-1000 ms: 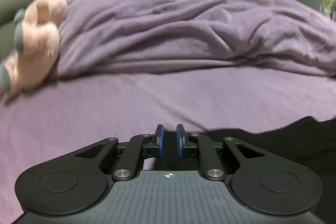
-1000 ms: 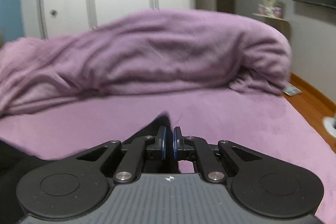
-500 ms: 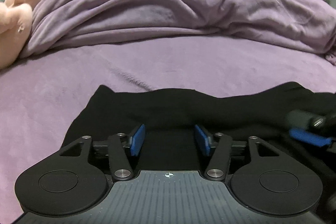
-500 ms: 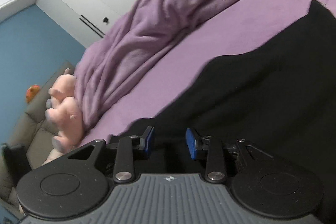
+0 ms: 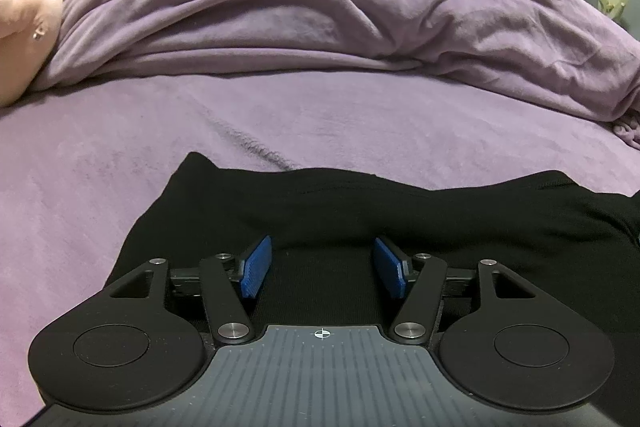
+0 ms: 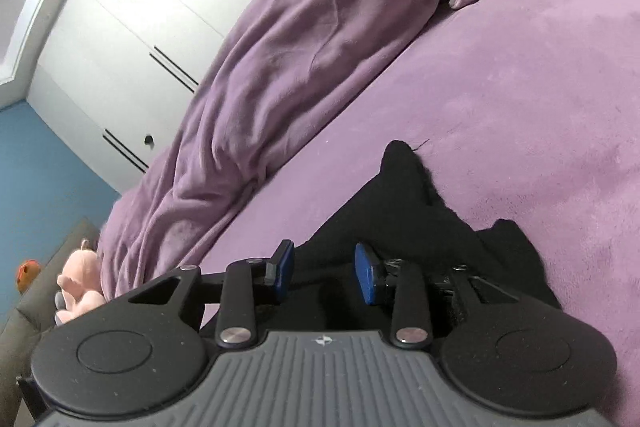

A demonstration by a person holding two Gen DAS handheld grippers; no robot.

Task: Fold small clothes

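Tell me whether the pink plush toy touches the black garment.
Apart. The left wrist view shows the pink plush toy at the far left, with bare purple bedcover before the black garment.

Two wrist cams, both low over the bed

Left cam sits level, looking across the black cloth (image 5: 360, 211) toward the blanket (image 5: 320, 19) at 12 o'clock; right cam is rolled, blanket (image 6: 304, 47) at 11. Both also catch the wardrobe (image 6: 132, 39).
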